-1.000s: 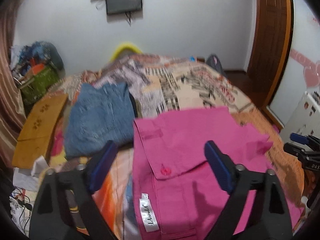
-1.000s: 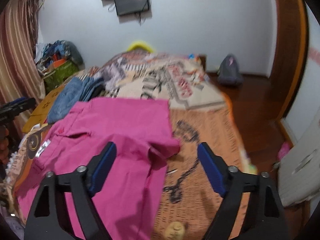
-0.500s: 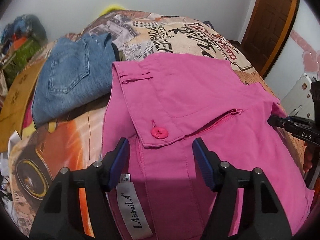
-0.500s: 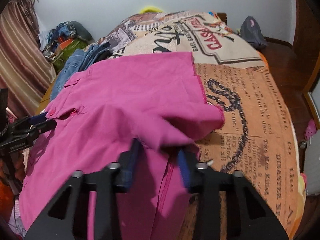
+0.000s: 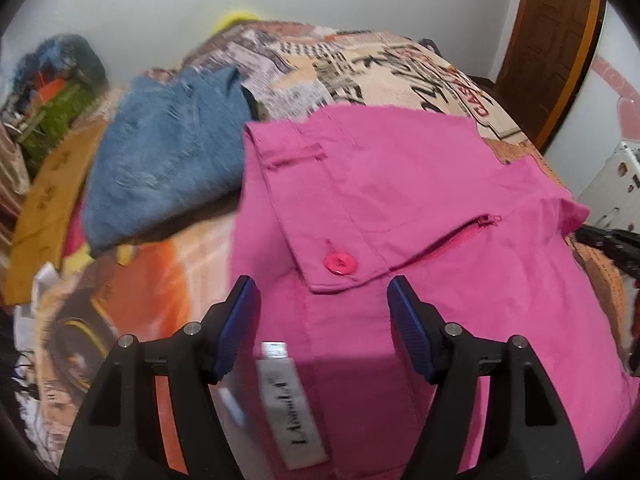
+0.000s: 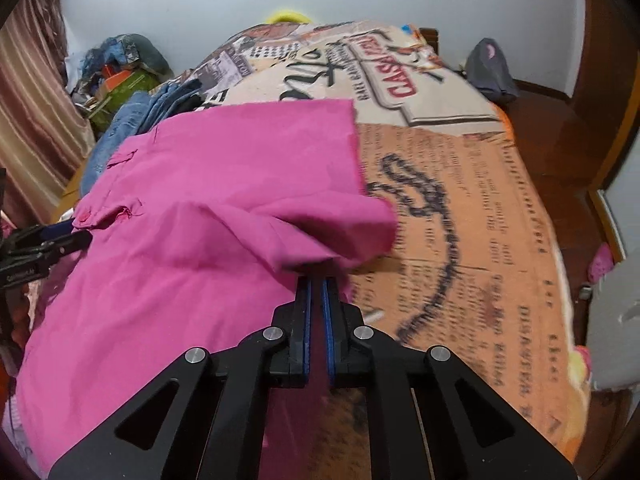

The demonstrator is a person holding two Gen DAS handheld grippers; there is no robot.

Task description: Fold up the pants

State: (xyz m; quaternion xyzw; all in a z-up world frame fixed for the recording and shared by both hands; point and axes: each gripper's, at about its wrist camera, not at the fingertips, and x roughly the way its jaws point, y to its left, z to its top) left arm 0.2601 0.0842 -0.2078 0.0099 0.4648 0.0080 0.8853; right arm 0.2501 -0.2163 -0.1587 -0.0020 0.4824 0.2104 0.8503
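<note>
Pink pants (image 5: 400, 184) lie spread on the bed, waistband flap with a pink button (image 5: 340, 263) and a white label (image 5: 296, 412) nearest the left wrist camera. My left gripper (image 5: 320, 284) is open, its blue pads (image 5: 240, 320) standing on either side of the waistband below the button, not pressing it. In the right wrist view the pants (image 6: 200, 200) have a raised fold at their right edge, and my right gripper (image 6: 318, 276) is shut on that fold. The left gripper (image 6: 44, 240) shows at that view's left edge, the right gripper (image 5: 612, 244) at the other's right edge.
Folded blue jeans (image 5: 168, 160) lie left of the pink pants on the printed bedspread (image 6: 460, 240). Brown cardboard (image 5: 44, 216) and a clutter pile (image 6: 120, 68) sit left of the bed. A grey bag (image 6: 488, 68) is on the floor; a wooden door (image 5: 552, 40) stands right.
Both grippers have sunk and tilted down toward the pink pants. The right gripper's jaws went from wide apart to shut on the pants' right-hand fold. The left jaws narrowed a little.
</note>
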